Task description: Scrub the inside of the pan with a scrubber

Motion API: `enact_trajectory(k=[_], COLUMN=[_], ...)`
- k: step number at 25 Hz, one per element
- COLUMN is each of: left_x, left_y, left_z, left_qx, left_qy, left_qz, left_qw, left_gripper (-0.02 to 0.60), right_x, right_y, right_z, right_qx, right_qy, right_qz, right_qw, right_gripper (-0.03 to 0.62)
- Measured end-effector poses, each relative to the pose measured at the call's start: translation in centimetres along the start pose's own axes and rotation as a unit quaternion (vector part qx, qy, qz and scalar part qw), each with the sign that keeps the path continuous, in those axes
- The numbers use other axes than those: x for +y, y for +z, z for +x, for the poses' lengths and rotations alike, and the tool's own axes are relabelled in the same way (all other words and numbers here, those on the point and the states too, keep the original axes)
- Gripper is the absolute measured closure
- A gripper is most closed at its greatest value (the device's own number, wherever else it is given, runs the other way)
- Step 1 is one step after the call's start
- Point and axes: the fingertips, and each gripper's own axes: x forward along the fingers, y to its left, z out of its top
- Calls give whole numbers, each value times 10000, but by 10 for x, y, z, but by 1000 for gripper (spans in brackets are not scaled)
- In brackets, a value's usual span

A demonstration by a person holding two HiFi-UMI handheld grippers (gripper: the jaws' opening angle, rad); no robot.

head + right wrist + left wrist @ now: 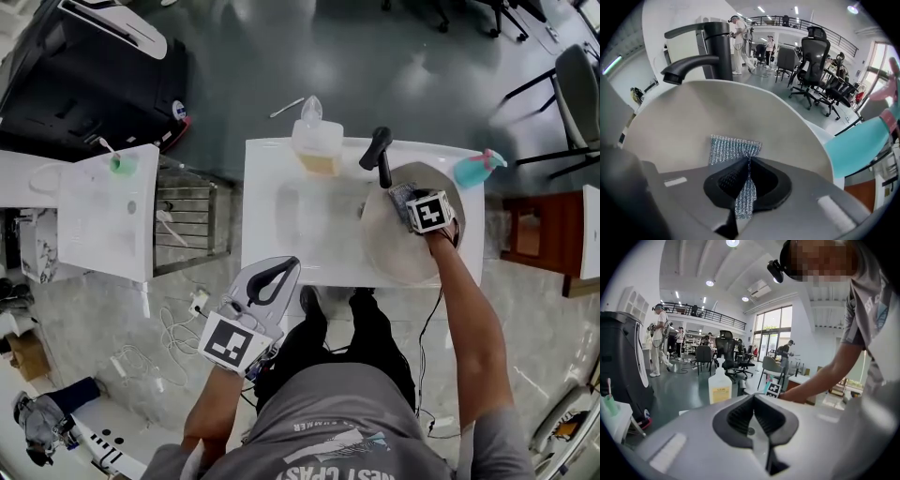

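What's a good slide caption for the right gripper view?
Right gripper shut on a silver mesh scrubber, held at the pale inside wall of the pan, its black handle beyond.

Everything I see is bright and evenly lit. Daylight comes through tall windows (776,331), and round ceiling lamps (732,243) add to it. The glossy floor (412,84) throws back pale glare, and the white counter (281,187) shows only faint shadow. My two gripper views bulge strongly, with black corners and bent lines at the edges. The scrubber (736,149) and pan (717,112) read sharp, while far chairs (813,61) soften slightly.
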Motion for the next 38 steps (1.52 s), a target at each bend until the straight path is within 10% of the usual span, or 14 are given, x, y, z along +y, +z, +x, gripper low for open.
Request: enact_trajectory(k=[22, 38], left_x=[26, 65], left_y=[19, 1], left_z=[-87, -180], left_qx=[-621, -927], left_qy=[281, 959], left_qz=[191, 66], left_qw=[9975, 9910], left_gripper=[578, 578], right_x=[57, 259], right_y=[26, 84], right_z=[-139, -191], right_qx=[-1152, -1684], right_qy=[395, 1486], right_qz=[972, 198], right_qw=[9878, 9743], right_gripper=[576, 576])
